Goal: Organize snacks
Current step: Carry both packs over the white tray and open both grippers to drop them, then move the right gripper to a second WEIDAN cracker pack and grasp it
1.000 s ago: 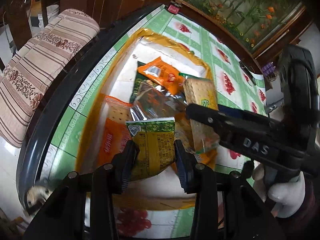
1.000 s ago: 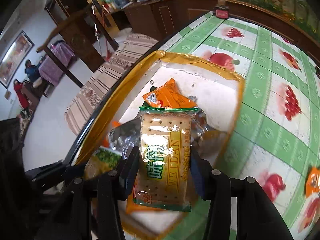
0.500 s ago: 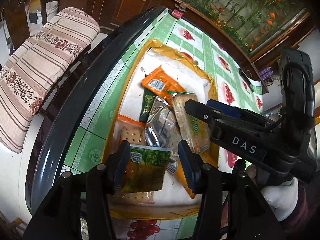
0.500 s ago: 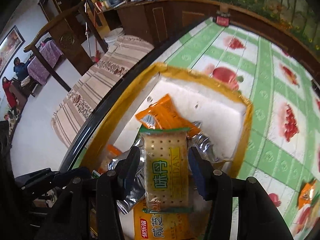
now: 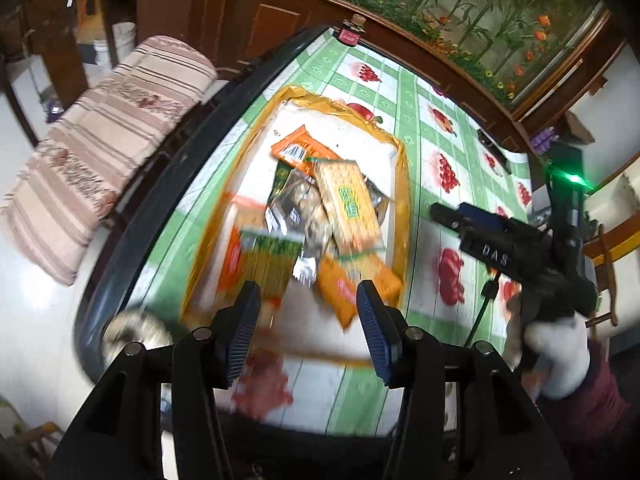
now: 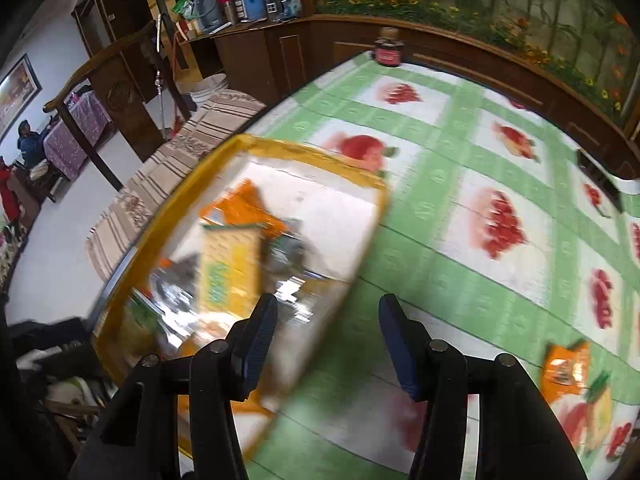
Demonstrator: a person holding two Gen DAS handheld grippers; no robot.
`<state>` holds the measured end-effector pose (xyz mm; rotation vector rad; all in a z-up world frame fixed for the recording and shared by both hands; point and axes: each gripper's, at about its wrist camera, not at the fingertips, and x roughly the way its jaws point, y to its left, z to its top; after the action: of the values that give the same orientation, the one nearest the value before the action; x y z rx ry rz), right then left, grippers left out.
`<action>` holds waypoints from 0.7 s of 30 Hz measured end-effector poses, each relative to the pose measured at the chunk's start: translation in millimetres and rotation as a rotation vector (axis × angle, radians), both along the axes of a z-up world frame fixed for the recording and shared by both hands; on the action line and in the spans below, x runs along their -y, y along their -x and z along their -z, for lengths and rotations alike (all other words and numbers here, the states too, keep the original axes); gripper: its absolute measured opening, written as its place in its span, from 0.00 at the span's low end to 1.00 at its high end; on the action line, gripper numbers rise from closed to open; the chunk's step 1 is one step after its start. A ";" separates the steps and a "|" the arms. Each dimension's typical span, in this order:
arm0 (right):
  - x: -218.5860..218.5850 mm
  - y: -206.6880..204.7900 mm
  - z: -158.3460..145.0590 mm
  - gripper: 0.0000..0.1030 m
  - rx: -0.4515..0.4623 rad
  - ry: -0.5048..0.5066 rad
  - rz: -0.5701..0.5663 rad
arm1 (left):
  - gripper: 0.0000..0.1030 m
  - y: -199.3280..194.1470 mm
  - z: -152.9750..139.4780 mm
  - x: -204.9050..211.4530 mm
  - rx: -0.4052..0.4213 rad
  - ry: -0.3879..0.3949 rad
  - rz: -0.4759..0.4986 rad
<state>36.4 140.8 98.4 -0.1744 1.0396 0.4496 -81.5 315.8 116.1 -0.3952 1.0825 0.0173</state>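
Note:
A yellow-rimmed white box (image 5: 403, 184) on the green fruit-print tablecloth holds several snack packs. A cracker pack with a green label (image 5: 347, 204) lies on top, and a green and yellow pack (image 5: 267, 258) lies at the near left. My left gripper (image 5: 308, 326) is open and empty above the box's near edge. My right gripper (image 6: 326, 338) is open and empty over the box's right rim (image 6: 372, 216); it also shows at the right of the left wrist view (image 5: 484, 240). An orange snack pack (image 6: 566, 370) lies loose on the cloth at the right.
A dark jar (image 6: 388, 50) stands at the table's far edge. A striped bench cushion (image 5: 108, 140) runs along the table's left side. A dark flat object (image 6: 598, 178) lies near the far right table edge.
Both grippers have opened and dropped their packs into the box. Both have pulled back, the right one swinging to the right over the tablecloth.

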 end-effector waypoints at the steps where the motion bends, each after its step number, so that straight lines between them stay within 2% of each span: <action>1: 8.0 0.9 0.6 0.53 0.009 0.013 -0.003 | 0.50 9.5 -5.2 3.5 -0.009 -0.015 -0.008; 4: 33.7 5.0 7.0 0.53 0.022 0.096 -0.025 | 0.60 30.3 -18.7 15.6 -0.009 -0.058 -0.022; 5: 39.3 6.5 7.4 0.53 0.024 0.106 -0.025 | 0.67 33.7 -20.8 18.4 0.004 -0.068 -0.025; 6: 50.3 6.9 7.1 0.53 0.020 0.095 -0.010 | 0.69 35.6 -21.5 21.7 0.016 -0.072 -0.031; 10: 86.9 6.3 6.3 0.53 -0.016 -0.043 0.093 | 0.69 30.5 -20.3 35.0 0.058 0.005 -0.027; 13: 121.3 12.7 15.7 0.53 -0.082 -0.180 0.198 | 0.69 31.0 -20.2 51.2 0.082 0.043 -0.004; 21: 207.0 37.7 33.1 0.54 -0.091 -0.294 0.436 | 0.69 29.9 -7.8 90.1 0.025 0.062 0.068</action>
<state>-1.3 -66.2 65.2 0.3328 1.0524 0.2093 -111.4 225.7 123.9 -0.4133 1.0726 -0.0814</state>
